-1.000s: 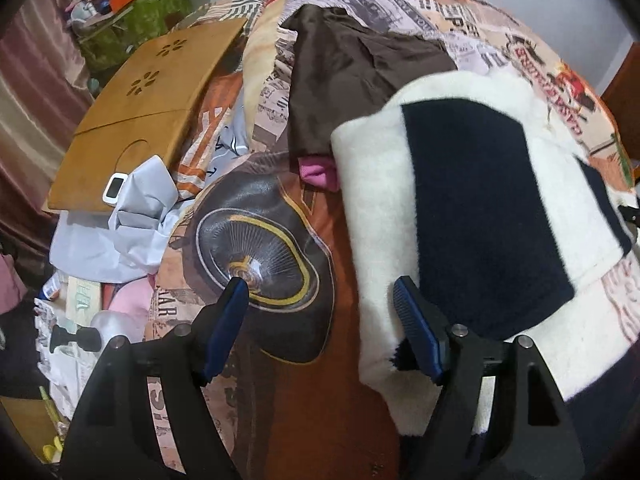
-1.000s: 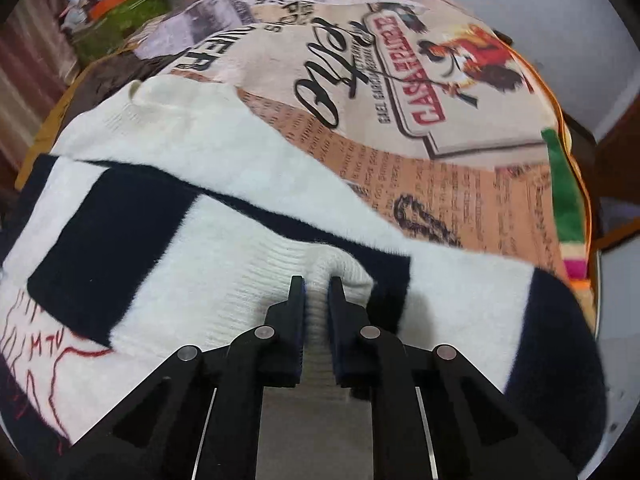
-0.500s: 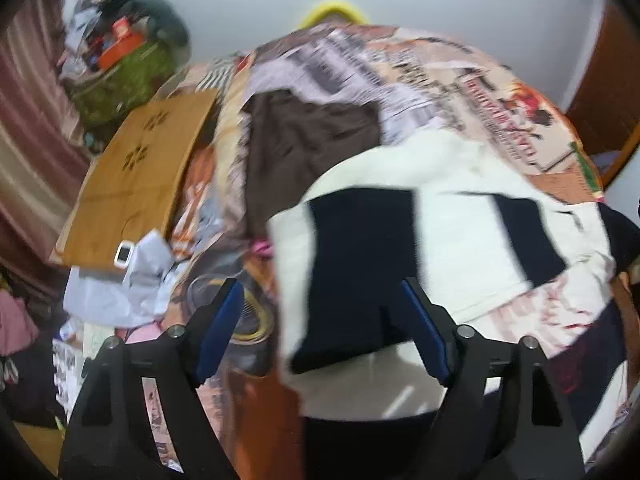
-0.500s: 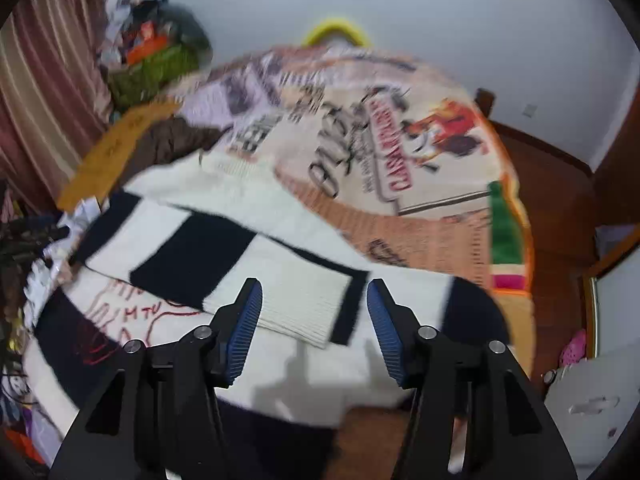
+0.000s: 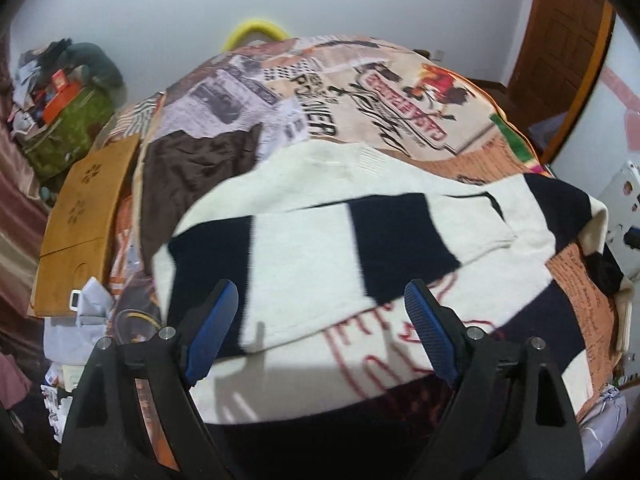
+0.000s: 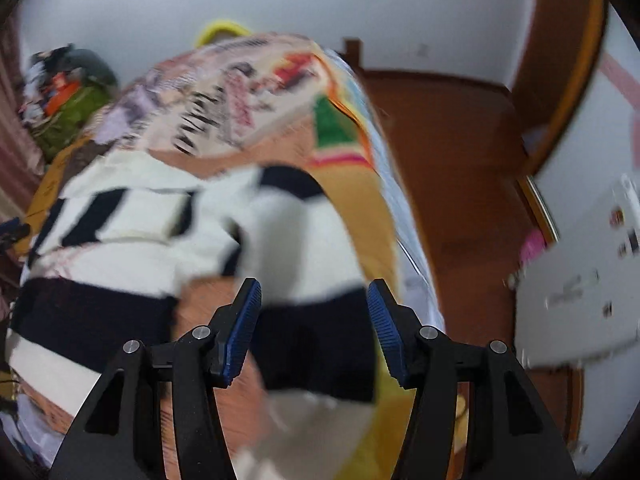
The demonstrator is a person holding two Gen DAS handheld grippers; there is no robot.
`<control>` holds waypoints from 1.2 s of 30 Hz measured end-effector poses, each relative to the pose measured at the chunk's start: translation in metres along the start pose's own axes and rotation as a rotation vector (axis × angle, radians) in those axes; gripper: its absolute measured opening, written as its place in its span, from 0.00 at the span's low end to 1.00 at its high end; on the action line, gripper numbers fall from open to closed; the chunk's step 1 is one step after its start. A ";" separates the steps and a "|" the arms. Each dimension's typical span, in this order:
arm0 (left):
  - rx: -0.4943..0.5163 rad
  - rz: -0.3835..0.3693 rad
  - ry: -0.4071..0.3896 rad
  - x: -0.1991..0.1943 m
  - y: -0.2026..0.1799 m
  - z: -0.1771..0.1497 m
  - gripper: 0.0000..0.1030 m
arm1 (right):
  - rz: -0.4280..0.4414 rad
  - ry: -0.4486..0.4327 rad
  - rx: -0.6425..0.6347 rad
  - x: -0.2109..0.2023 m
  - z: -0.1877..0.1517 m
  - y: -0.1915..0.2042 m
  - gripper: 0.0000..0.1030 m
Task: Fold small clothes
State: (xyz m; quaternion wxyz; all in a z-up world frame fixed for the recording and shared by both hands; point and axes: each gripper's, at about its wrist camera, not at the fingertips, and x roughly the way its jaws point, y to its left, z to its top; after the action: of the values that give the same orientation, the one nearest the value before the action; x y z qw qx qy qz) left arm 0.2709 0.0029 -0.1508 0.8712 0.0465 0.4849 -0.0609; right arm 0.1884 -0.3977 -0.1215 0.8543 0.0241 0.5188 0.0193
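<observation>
A cream sweater with dark navy blocks and red stitched lettering (image 5: 304, 248) lies spread on the printed bedspread (image 5: 360, 92), one sleeve folded across its body. My left gripper (image 5: 322, 312) hovers above the sweater's near side, its jaws opening, nothing between the blue pads. In the blurred right wrist view the same sweater (image 6: 132, 240) lies left of centre, its other sleeve (image 6: 304, 248) running toward the bed's right edge. My right gripper (image 6: 314, 320) hangs above that sleeve with its jaws apart and empty.
A brown garment (image 5: 188, 168) lies on the bed beyond the sweater. A wooden lap tray (image 5: 80, 216) and crumpled pale cloth (image 5: 80, 320) sit at the left. Clutter and a green bag (image 5: 68, 128) stand in the far corner. Wooden floor (image 6: 460, 168) and a white appliance (image 6: 580, 280) are at the right.
The right gripper let go of the sweater's ribbed cuff, opened and rose away toward the bed's right side. The left gripper lifted and drew back, so more of the sweater shows.
</observation>
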 end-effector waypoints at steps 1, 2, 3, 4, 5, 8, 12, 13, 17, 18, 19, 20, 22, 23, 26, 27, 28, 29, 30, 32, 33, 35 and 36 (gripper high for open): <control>0.004 -0.005 0.004 0.000 -0.004 0.000 0.83 | 0.000 0.020 0.027 0.006 -0.008 -0.009 0.50; 0.010 -0.009 0.007 0.001 -0.009 -0.001 0.83 | 0.003 0.039 0.047 0.012 -0.014 -0.016 0.50; 0.018 -0.011 0.009 0.001 -0.012 -0.001 0.83 | 0.007 0.056 0.064 0.016 -0.020 -0.023 0.50; 0.026 -0.010 0.011 0.001 -0.016 -0.002 0.83 | 0.013 0.073 0.078 0.021 -0.026 -0.028 0.50; 0.033 -0.007 0.013 0.001 -0.019 -0.003 0.83 | 0.018 0.087 0.087 0.025 -0.030 -0.031 0.50; 0.038 -0.007 0.020 0.002 -0.023 -0.004 0.83 | 0.052 0.121 0.120 0.039 -0.039 -0.038 0.50; 0.031 -0.012 0.030 0.004 -0.024 -0.007 0.83 | 0.123 0.130 0.169 0.047 -0.043 -0.041 0.50; 0.030 -0.013 0.031 0.004 -0.024 -0.007 0.83 | 0.145 0.137 0.180 0.050 -0.043 -0.041 0.44; 0.030 -0.010 0.029 0.005 -0.023 -0.008 0.83 | 0.189 0.131 0.183 0.047 -0.044 -0.037 0.16; 0.029 -0.011 0.029 0.005 -0.023 -0.008 0.83 | 0.176 0.118 0.161 0.043 -0.042 -0.033 0.15; 0.028 -0.011 0.027 0.004 -0.022 -0.009 0.83 | 0.166 0.109 0.144 0.039 -0.040 -0.029 0.14; 0.025 -0.012 0.024 0.004 -0.021 -0.009 0.83 | 0.168 0.100 0.137 0.035 -0.038 -0.028 0.13; 0.018 -0.014 0.019 0.003 -0.018 -0.009 0.83 | 0.184 0.079 0.130 0.026 -0.031 -0.024 0.13; 0.012 -0.017 0.015 0.003 -0.015 -0.010 0.83 | 0.191 0.062 0.125 0.019 -0.026 -0.021 0.13; -0.004 -0.026 0.011 0.002 -0.010 -0.010 0.83 | 0.220 -0.004 0.092 -0.006 -0.004 -0.003 0.05; -0.009 -0.028 0.009 0.002 -0.008 -0.010 0.83 | 0.231 -0.023 0.082 -0.013 0.004 0.002 0.05; -0.013 -0.030 0.006 0.001 -0.005 -0.011 0.83 | 0.248 -0.033 0.076 -0.017 0.010 0.006 0.05; -0.016 -0.032 0.003 0.000 -0.004 -0.011 0.83 | 0.275 -0.044 0.066 -0.023 0.020 0.015 0.05; -0.020 -0.034 -0.002 -0.002 -0.001 -0.012 0.83 | 0.292 -0.054 0.053 -0.026 0.030 0.023 0.05; -0.027 -0.036 -0.010 -0.004 0.004 -0.013 0.83 | 0.311 -0.079 -0.008 -0.033 0.050 0.051 0.05; -0.031 -0.034 -0.018 -0.006 0.008 -0.014 0.83 | 0.315 -0.087 -0.038 -0.035 0.057 0.064 0.05; -0.036 -0.028 -0.029 -0.010 0.013 -0.016 0.83 | 0.332 -0.095 -0.099 -0.037 0.069 0.093 0.05; -0.039 -0.024 -0.036 -0.012 0.017 -0.017 0.83 | 0.343 -0.096 -0.133 -0.037 0.077 0.111 0.05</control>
State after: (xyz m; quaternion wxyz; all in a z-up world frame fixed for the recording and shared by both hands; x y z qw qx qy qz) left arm 0.2533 0.0228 -0.1492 0.8798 0.0228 0.4706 -0.0629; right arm 0.2390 -0.2904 -0.0468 0.8620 0.0564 0.4632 0.1979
